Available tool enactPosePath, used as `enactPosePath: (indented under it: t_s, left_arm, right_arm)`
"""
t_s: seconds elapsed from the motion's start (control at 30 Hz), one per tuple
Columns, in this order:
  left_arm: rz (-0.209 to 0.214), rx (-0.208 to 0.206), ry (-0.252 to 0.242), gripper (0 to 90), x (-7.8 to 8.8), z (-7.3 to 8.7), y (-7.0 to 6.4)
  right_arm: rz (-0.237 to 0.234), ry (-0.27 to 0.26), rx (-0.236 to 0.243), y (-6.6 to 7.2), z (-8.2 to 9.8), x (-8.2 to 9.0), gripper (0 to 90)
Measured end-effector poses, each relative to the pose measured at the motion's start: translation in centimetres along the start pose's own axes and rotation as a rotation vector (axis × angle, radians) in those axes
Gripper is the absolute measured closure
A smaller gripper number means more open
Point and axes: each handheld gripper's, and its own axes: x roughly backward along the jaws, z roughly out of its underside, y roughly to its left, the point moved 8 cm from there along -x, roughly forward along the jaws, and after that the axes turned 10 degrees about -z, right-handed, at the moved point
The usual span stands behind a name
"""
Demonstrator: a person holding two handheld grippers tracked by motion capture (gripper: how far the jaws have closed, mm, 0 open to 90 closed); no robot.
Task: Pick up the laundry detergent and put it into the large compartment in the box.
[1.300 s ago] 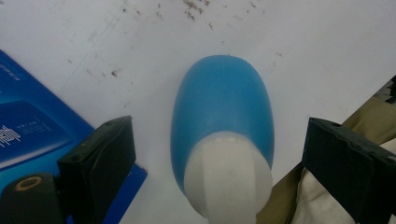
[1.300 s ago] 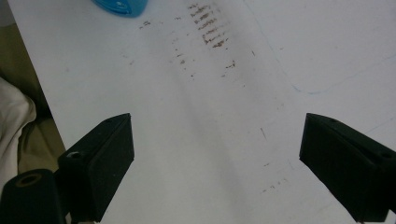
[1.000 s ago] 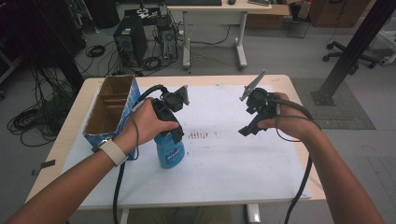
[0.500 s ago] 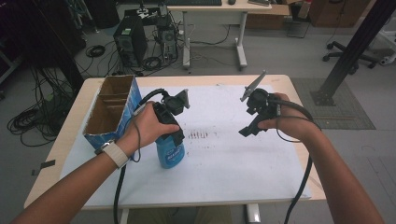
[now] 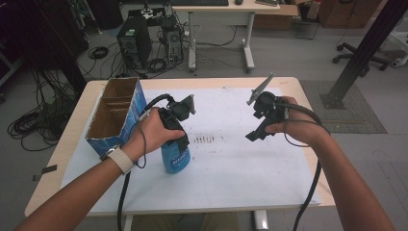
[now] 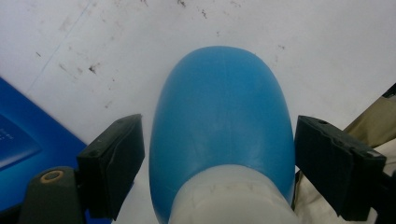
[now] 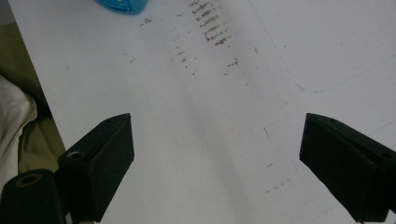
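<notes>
Since the earlier frames the left gripper (image 5: 179,144) has settled a little lower over the bottle (image 5: 175,158), and its jaws have just been closing in around it. The bottle and the right gripper (image 5: 257,134) sit where they were.

In the left gripper view we see the bottle (image 6: 223,126) between the jaws, blue body with a whitish collar nearest the camera. Left jaw has a thin gap to the bottle; right jaw sits just beside it or barely touching, we cannot tell which. So the jaws are medium-wide, flanking the bottle, with no firm squeeze visible.

The bottle stands upright on the white tabletop (image 5: 240,168), near the front edge. The box (image 5: 117,114), blue cardboard with an open top, is just left of the bottle and slightly farther back; we see its blue side (image 6: 18,140) left of the bottle in the left gripper view too. A patch of dark smudges (image 5: 204,139) lies just right of the bottle.

Right gripper is well right of the bottle, held above the tabletop and tilted down toward it. Its jaws stand wide with nothing between them, bare tabletop (image 7: 210,140) below. In the right gripper view the bottle's base (image 7: 122,5) shows at the top edge, smudges (image 7: 212,23) just beside it.
</notes>
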Motion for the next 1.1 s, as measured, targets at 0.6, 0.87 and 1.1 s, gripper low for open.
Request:
enactPosePath:
  t_s: [0.6,0.87,1.1]
  left_arm:
    - [0.004,-0.001,0.0,33.7,-0.46,0.24,0.07]
    - [0.013,0.001,0.0,36.8,-0.45,0.25,0.05]
    - [0.011,0.008,-0.003,37.1,-0.4,0.21,0.02]
  right_arm:
    - [-0.001,-0.002,0.001,0.1,0.08,0.02,10.2]
    - [0.0,-0.004,-0.002,0.08,0.28,0.04,10.2]
    - [0.001,-0.006,-0.005,0.08,0.32,0.05,10.2]
